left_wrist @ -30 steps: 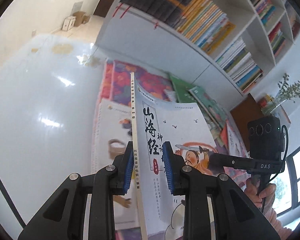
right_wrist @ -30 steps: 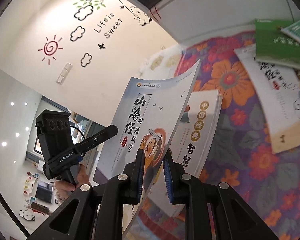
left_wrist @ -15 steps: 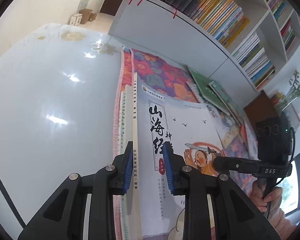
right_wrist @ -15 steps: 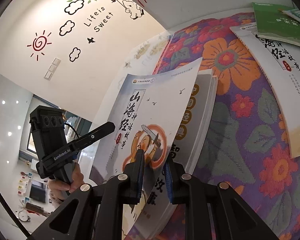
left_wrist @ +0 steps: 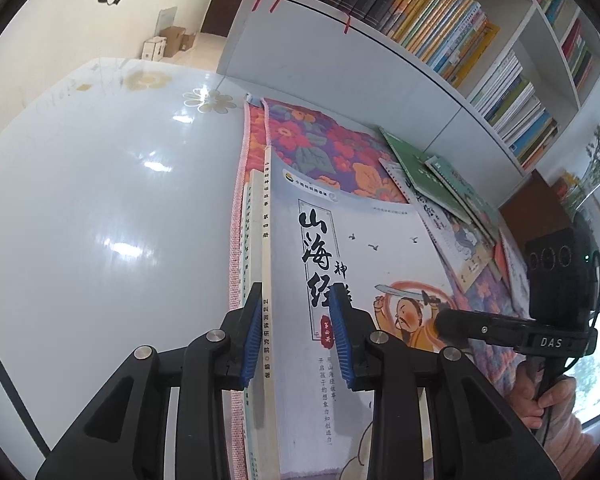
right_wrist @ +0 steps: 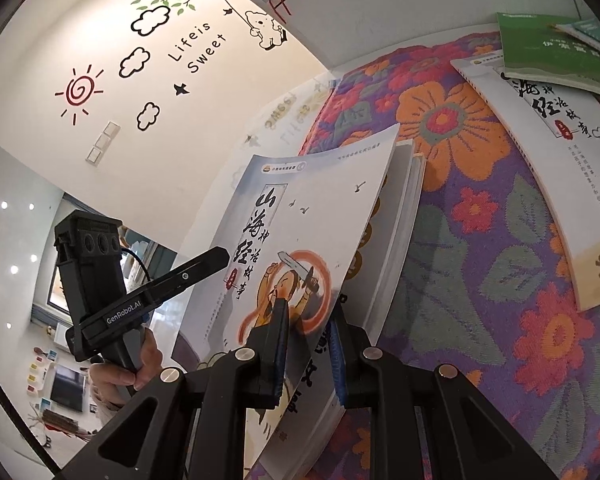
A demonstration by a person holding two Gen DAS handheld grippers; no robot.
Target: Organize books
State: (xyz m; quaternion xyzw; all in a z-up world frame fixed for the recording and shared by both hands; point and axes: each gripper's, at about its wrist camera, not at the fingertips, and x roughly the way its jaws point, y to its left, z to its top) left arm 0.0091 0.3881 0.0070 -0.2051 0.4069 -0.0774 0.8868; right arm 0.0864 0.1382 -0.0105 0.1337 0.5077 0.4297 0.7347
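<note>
The pale grey-blue book [left_wrist: 360, 264] carries black calligraphy and an orange-robed swordsman. Under it, the cloth [right_wrist: 460, 240] is purple with orange and red flowers. Green books [right_wrist: 548, 56] lie beyond. The table [left_wrist: 100, 200] is glossy white.

Glossy white table [left_wrist: 100, 200] carried floral decals and light glare. Flowered mat [right_wrist: 480, 248] in purple, orange and red lay across table beside white shelf unit [left_wrist: 380, 80]. Cardboard boxes [left_wrist: 168, 42] sat on floor by far wall. Wall decals [right_wrist: 156, 52] showed red sun, clouds, tree, bear and words "Life is Sweet". Light switches [right_wrist: 102, 146] sat below sun. Green sprigs in glass vase [left_wrist: 598, 168] stood at right, by brown cabinet [left_wrist: 536, 208].
</note>
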